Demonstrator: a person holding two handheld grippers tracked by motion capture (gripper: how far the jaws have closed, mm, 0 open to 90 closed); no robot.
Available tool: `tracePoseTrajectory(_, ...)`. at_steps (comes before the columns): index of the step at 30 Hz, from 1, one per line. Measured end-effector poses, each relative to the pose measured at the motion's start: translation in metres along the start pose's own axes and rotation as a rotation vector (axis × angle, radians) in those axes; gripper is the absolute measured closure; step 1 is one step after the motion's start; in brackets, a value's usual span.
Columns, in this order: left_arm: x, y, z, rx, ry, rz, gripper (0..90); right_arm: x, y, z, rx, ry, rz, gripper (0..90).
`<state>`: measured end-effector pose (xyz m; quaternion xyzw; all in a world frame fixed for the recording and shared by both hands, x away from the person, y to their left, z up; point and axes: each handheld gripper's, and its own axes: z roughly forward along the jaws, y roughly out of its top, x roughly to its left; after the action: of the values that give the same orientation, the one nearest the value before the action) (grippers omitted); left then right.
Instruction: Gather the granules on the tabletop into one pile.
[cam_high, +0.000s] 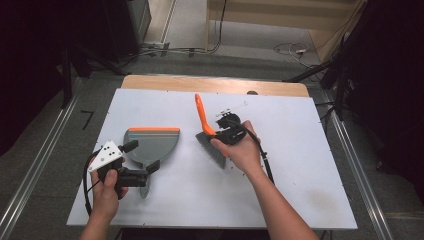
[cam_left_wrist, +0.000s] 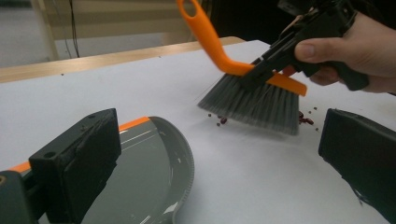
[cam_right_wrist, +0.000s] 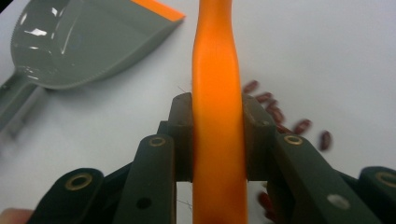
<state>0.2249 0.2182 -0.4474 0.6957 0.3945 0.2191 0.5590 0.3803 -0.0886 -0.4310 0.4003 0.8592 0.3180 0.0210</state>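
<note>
A lab or test room: a white table (cam_high: 300, 150) stands between metal floor rails (cam_high: 37, 165), with loose cables (cam_high: 200, 50) on the floor at the top and dark curtains (cam_high: 30, 60) at both sides.

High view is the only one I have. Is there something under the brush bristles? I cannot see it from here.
Observer: Yes. The left gripper view shows small dark red beans scattered on the table at the bristles of the brush.
Operator: Does the right gripper hold the brush properly?
Observer: The right gripper has its jaws closed on the orange handle, one on each side.
Operator: Are some beans already in the dustpan?
Observer: No. In the right gripper view the inside of the dustpan looks empty.
</note>
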Motion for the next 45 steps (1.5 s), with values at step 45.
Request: tracePoseTrajectory(45,-0.002,0.001,0.002,-0.003,-0.005,-0.004,0.0,-0.062,0.004,-0.044,-0.097,-0.076,0.047,68.9)
